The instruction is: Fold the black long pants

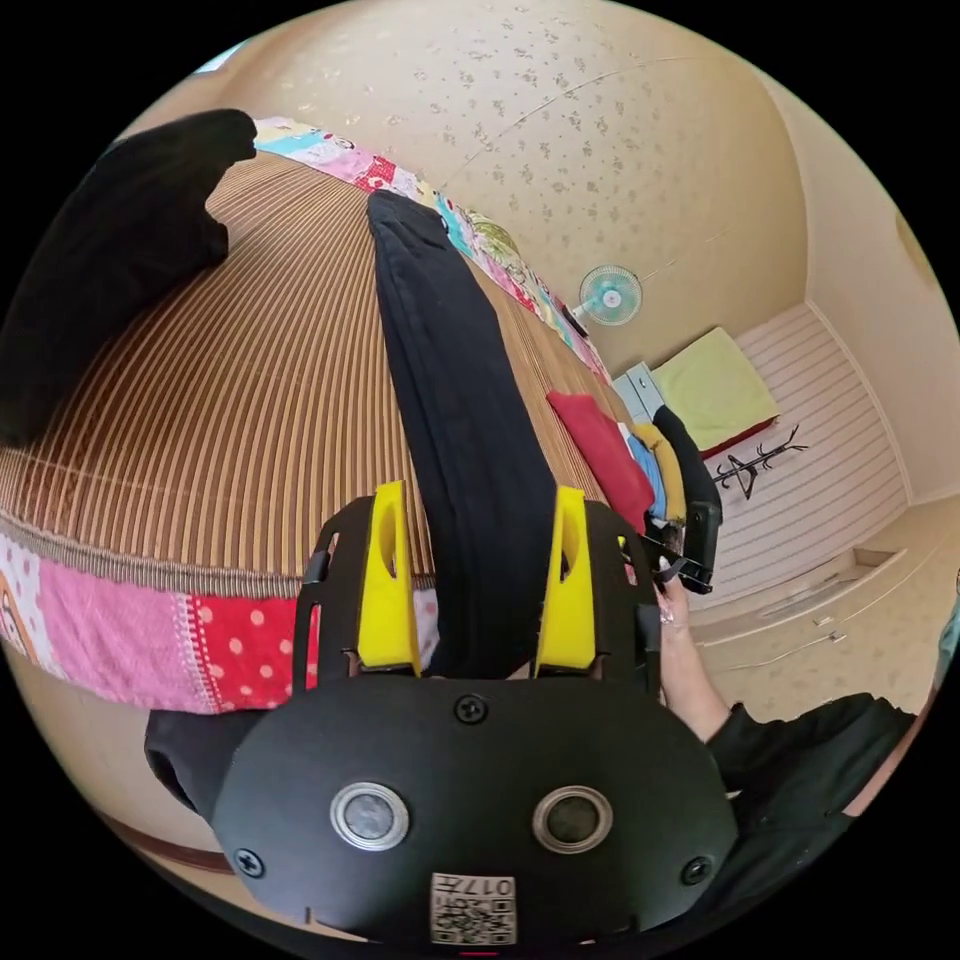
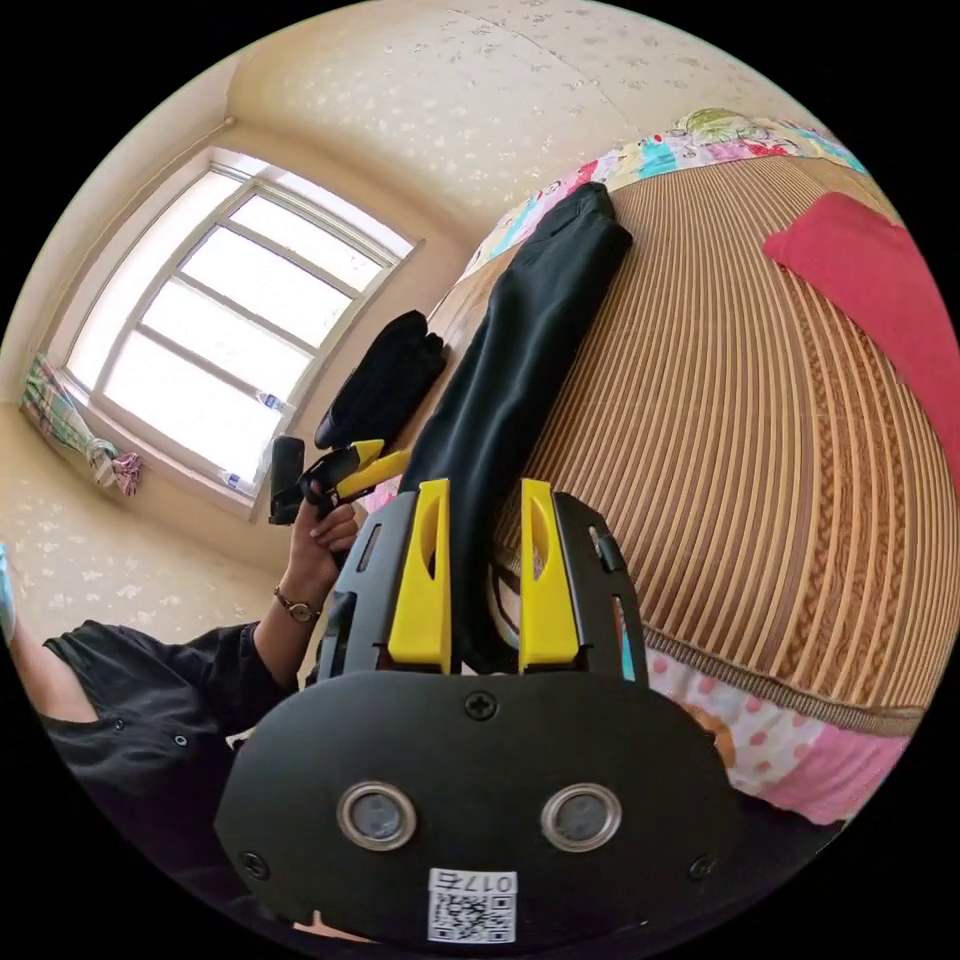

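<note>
My left gripper [image 1: 475, 580] and right gripper [image 2: 484, 575] both straddle, perhaps pinch, the black long pants [image 1: 455, 400], stretched toward twelve o'clock, lengthwise-folded, cross-folds remaining.

Pants [image 1: 460, 420] matt black cloth; mat [image 1: 250, 400] ribbed woven, w/ patchwork cloth edge [image 1: 150, 630].

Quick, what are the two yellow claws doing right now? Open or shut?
Left gripper: open, its jaws either side of the black pants.
Right gripper: jaws close together around the pants' edge; whether they press it cannot be told.
</note>
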`<move>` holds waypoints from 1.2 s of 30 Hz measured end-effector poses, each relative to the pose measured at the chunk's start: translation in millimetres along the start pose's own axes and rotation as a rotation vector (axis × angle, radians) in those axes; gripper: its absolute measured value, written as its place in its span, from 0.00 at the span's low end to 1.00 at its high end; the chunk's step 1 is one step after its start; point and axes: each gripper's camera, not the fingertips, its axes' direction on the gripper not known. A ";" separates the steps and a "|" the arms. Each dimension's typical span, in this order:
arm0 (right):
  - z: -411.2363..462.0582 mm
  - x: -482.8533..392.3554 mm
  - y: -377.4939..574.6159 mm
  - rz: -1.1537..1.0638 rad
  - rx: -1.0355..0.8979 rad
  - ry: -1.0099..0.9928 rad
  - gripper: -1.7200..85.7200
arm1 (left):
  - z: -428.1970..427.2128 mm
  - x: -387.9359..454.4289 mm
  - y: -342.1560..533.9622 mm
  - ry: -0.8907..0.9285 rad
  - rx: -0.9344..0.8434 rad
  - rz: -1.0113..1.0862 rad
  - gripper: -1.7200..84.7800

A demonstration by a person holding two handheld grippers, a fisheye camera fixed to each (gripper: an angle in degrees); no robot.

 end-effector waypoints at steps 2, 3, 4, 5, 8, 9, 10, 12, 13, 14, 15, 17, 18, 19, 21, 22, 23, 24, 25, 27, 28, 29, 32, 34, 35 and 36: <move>13.8 22.3 -27.8 0.052 0.007 -0.053 0.16 | 12.2 -17.1 -16.8 0.012 -0.007 -0.037 0.25; 17.7 27.5 -33.4 0.072 -0.003 -0.073 0.16 | 20.1 -30.1 -24.9 0.025 -0.032 -0.076 0.24; 26.9 37.0 -42.7 0.106 -0.041 -0.124 0.17 | 25.4 -41.4 -29.0 0.063 -0.049 -0.096 0.23; 37.6 45.2 -47.7 0.150 -0.089 -0.161 0.17 | 26.8 -46.5 -29.3 0.085 -0.055 -0.108 0.22; 49.8 51.0 -40.0 0.186 -0.149 -0.232 0.16 | 36.5 -66.8 -19.8 0.199 -0.165 -0.185 0.17; 51.1 51.3 -36.3 0.189 -0.157 -0.249 0.15 | 41.6 -71.0 -10.1 0.242 -0.218 -0.207 0.16; 53.9 53.7 -27.7 0.203 -0.161 -0.280 0.14 | 42.5 -72.6 0.9 0.255 -0.225 -0.214 0.14; 55.5 62.6 -15.6 0.232 -0.127 -0.303 0.10 | 39.6 -74.6 13.7 0.216 -0.209 -0.212 0.11; 54.2 70.1 -9.3 0.243 -0.099 -0.353 0.08 | 37.6 -74.2 18.4 0.232 -0.204 -0.190 0.10; 49.3 75.4 -4.2 0.250 -0.064 -0.451 0.07 | 35.2 -73.5 20.3 0.259 -0.197 -0.177 0.09; 45.2 75.1 -1.9 0.242 -0.049 -0.489 0.06 | 26.1 -69.5 23.6 0.343 -0.174 -0.145 0.09; 15.7 50.2 5.2 0.116 0.020 -0.557 0.05 | 2.3 -51.2 28.3 0.451 -0.122 -0.050 0.09; 6.2 40.5 6.1 0.076 0.033 -0.574 0.05 | -19.7 -28.7 31.6 0.494 -0.081 0.041 0.08; -14.2 18.1 7.1 -0.005 0.055 -0.598 0.04 | -44.2 0.8 34.8 0.518 -0.041 0.139 0.08; -50.2 -23.3 7.6 -0.136 0.108 -0.617 0.04 | -85.1 51.6 39.5 0.530 0.035 0.273 0.08; -75.8 -53.5 6.2 -0.220 0.140 -0.621 0.03 | -114.4 88.9 42.4 0.534 0.089 0.361 0.08; -103.3 -86.4 4.5 -0.304 0.171 -0.620 0.03 | -129.2 108.0 44.0 0.537 0.114 0.403 0.08; -117.3 -103.7 3.8 -0.349 0.185 -0.616 0.03 | -158.7 146.0 47.7 0.548 0.164 0.486 0.08; -146.3 -140.9 3.4 -0.444 0.208 -0.599 0.03 | -186.9 182.6 52.6 0.560 0.210 0.564 0.08; -187.2 -195.3 6.3 -0.574 0.242 -0.553 0.03 | -227.7 237.2 63.3 0.560 0.285 0.679 0.08; -212.1 -229.5 10.1 -0.658 0.268 -0.512 0.03 | -251.4 270.4 70.2 0.555 0.329 0.738 0.08; -234.6 -260.3 13.1 -0.713 0.295 -0.473 0.03 | -261.6 285.3 72.8 0.555 0.347 0.756 0.08; -276.4 -321.7 18.9 -0.802 0.347 -0.438 0.03 | -299.1 339.8 78.0 0.633 0.397 0.755 0.08; -292.9 -350.4 24.0 -0.885 0.385 -0.402 0.03 | -319.3 375.1 84.7 0.642 0.453 0.809 0.08; -299.2 -364.7 24.4 -0.911 0.403 -0.358 0.03 | -322.3 382.6 85.0 0.622 0.464 0.819 0.08; -300.8 -369.8 23.0 -0.911 0.407 -0.331 0.03 | -323.2 393.5 80.3 0.579 0.467 0.806 0.08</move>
